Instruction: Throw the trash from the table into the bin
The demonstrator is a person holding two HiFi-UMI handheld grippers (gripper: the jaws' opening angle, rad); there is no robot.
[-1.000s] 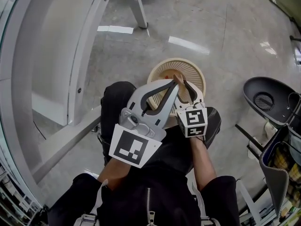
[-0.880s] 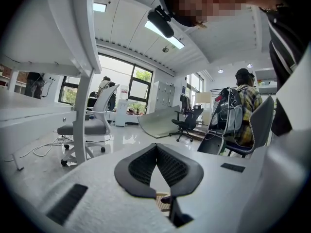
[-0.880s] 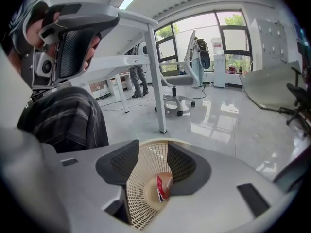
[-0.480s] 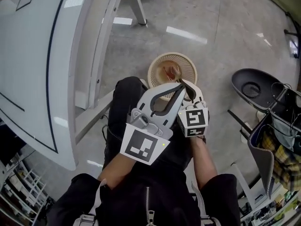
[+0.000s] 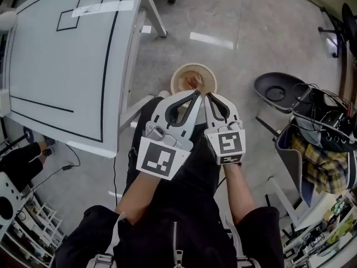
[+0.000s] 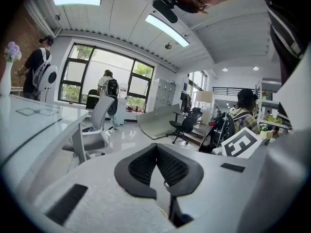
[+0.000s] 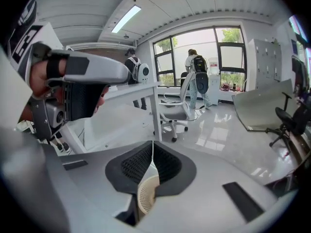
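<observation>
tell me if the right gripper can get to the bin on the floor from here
Probably yes: the right gripper, shut and empty, hangs above the bin with only open air between them, though it would need to come down.

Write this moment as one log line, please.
left gripper: shut, empty | right gripper: shut, empty | bin: on floor, trash inside

Our head camera looks steeply down from above onto the left gripper (image 5: 196,94), the right gripper (image 5: 207,96), the desk (image 5: 61,66) at upper left and the bin (image 5: 176,80) on the floor (image 5: 223,15). Each gripper camera sits close behind its own jaws, facing out across the room, the right one tilted lower. We find desk and bin in both head and right gripper views.
</observation>
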